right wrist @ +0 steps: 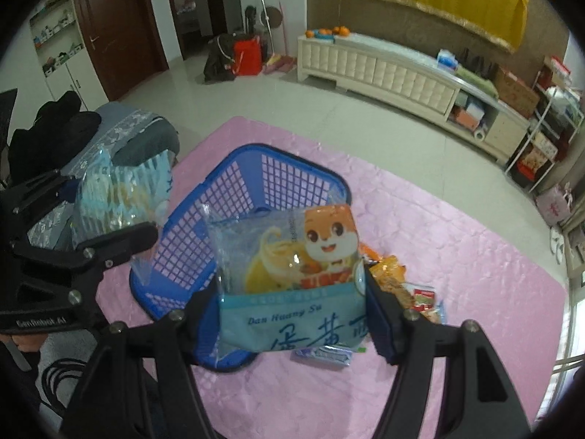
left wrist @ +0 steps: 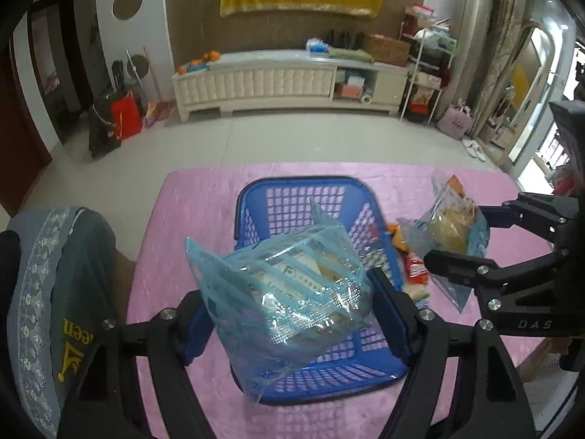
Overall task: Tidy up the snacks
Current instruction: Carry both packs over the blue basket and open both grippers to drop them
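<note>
A blue lattice basket stands on the pink cloth. My left gripper is shut on a clear, blue-striped snack bag, which hangs over the basket's near half. In the right wrist view the left gripper and its striped bag sit just left of the basket. My right gripper is shut on a light blue snack bag with a cartoon squirrel, at the basket's right front corner. The left wrist view shows the right gripper and its squirrel bag to the right of the basket.
Loose snacks lie on the pink cloth right of the basket: orange packets, a red-labelled one and a flat blue-white pack. A grey covered seat stands at the left. Tiled floor lies beyond the far edge.
</note>
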`<state>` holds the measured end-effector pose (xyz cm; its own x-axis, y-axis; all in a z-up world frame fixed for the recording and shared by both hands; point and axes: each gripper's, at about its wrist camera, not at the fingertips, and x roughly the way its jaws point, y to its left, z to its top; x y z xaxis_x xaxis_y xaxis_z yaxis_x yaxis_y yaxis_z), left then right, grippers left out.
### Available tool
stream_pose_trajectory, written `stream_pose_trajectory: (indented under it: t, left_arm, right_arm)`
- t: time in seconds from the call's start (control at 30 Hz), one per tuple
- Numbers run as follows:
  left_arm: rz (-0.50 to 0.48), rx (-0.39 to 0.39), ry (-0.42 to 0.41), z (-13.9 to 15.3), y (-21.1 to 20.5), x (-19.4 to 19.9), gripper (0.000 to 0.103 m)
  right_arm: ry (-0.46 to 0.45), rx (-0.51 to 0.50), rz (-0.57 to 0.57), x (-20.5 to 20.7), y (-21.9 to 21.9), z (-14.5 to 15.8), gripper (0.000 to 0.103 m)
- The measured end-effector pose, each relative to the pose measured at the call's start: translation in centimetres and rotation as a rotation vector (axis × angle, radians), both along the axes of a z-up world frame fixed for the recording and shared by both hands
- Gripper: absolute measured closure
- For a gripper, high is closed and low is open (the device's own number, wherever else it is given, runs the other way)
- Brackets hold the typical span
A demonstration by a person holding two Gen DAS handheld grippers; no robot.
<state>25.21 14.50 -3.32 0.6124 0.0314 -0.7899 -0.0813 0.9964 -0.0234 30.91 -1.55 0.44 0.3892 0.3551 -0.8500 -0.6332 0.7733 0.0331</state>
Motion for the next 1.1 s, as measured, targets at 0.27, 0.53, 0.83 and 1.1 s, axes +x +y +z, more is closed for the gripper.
stream_pose_trajectory:
  t: [0.27, 0.53, 0.83, 1.1]
  left_arm:
    - [0.017, -0.022, 0.065, -2.4, 2.4, 3.5, 0.028]
    - [0.003, -0.056, 0.109, -4.2, 3.3, 6.5, 0.028]
    - [0.0, 0.017, 0.149, -4.9, 2.4, 8.5, 0.026]
    - [0.027, -0.012, 0.151, -4.6, 3.6, 9.1, 0.022]
  right_arm:
    - [0.057, -0.052, -0.004, 3.7, 1.9, -2.8, 0.031]
    - [0.066, -0.067, 0.009, 6.0, 2.7, -3.8, 0.031]
    - [0.025, -0.13, 0.02, 7.0, 4.1, -4.9, 0.031]
    - [0.041, -0.128, 0.033, 7.8, 4.3, -5.2, 0.017]
